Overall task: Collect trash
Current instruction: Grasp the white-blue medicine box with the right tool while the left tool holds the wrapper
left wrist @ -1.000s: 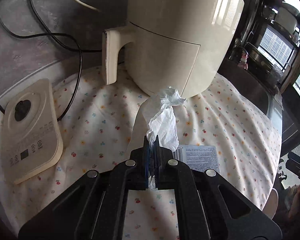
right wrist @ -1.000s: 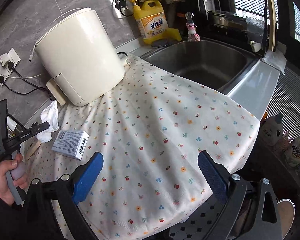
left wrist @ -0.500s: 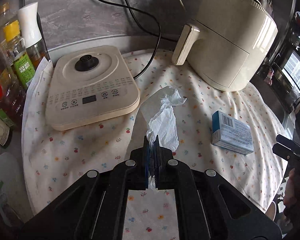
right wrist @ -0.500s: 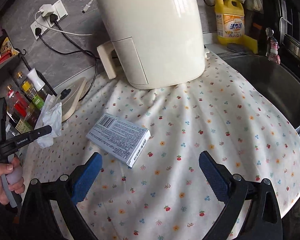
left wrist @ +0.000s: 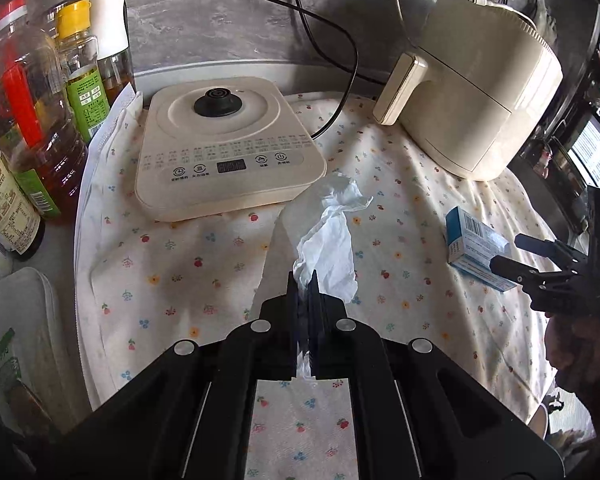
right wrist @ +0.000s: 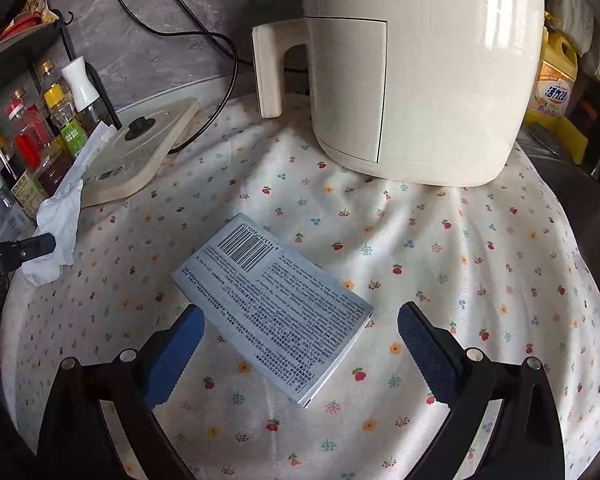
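Tissue (left wrist: 332, 240), white and crumpled, is pinched between the closed jaws of the left hand-held gripper (left wrist: 303, 280) and sticks up past the fingertips, held above the tabletop. In the right wrist view the same tissue shows at the left edge, clamped in the black fingers beside the cooker.

Flat on the flowered cloth (right wrist: 480, 264) lies a box (right wrist: 276, 304), pale blue-grey, barcode side up. The right hand-held gripper (right wrist: 300, 344) is spread wide, its blue pads (right wrist: 176, 356) on either side of the box's near end; the left pad looks to be at the box's edge, the right pad is apart from it. I cannot tell whether the left pad touches.

Behind the box stands a cream air fryer (right wrist: 412, 68), handle to the left. A flat induction cooker (left wrist: 228, 144) sits left of it, with bottles (left wrist: 32, 120) along the wall beyond. A yellow detergent jug (right wrist: 556, 88) stands right of the fryer.
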Action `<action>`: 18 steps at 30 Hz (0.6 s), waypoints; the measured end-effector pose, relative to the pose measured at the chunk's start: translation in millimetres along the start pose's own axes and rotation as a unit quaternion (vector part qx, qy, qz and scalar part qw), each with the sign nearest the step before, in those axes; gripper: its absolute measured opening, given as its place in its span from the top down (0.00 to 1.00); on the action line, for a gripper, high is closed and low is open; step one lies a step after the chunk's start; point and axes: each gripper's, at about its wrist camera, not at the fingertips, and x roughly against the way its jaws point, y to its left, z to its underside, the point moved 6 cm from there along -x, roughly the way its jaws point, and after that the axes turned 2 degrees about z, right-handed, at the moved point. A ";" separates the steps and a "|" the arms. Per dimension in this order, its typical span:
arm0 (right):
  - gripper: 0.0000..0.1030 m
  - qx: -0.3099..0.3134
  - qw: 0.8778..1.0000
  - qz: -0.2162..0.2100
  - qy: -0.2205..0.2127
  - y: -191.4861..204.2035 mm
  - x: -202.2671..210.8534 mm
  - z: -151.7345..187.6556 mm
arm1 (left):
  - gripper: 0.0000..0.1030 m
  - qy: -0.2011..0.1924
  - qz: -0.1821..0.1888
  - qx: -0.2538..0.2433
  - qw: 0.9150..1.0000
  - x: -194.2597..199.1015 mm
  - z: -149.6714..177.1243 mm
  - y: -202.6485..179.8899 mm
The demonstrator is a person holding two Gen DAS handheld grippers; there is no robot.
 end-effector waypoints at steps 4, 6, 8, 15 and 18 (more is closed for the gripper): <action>0.08 0.007 1.000 -0.009 0.004 6.6 -9.4 -3.8 | 0.96 0.000 0.007 -0.004 1.000 -0.8 -1.0 -2.0; 0.07 0.001 1.000 -0.014 0.004 7.8 -12.2 -5.8 | 0.96 0.000 0.011 -0.007 1.000 -1.9 -1.5 -2.8; 0.07 -0.005 1.000 -0.025 0.002 10.6 -12.0 -6.2 | 0.96 0.000 0.015 -0.008 1.000 -2.4 -2.3 -3.9; 0.18 0.006 0.997 -0.070 0.024 31.9 -1.7 14.3 | 0.96 -0.004 0.032 -0.016 0.999 -6.2 -7.0 -11.0; 0.21 0.020 0.996 -0.076 0.032 42.2 0.0 24.4 | 0.96 -0.004 0.037 -0.018 0.999 -7.2 -6.7 -13.8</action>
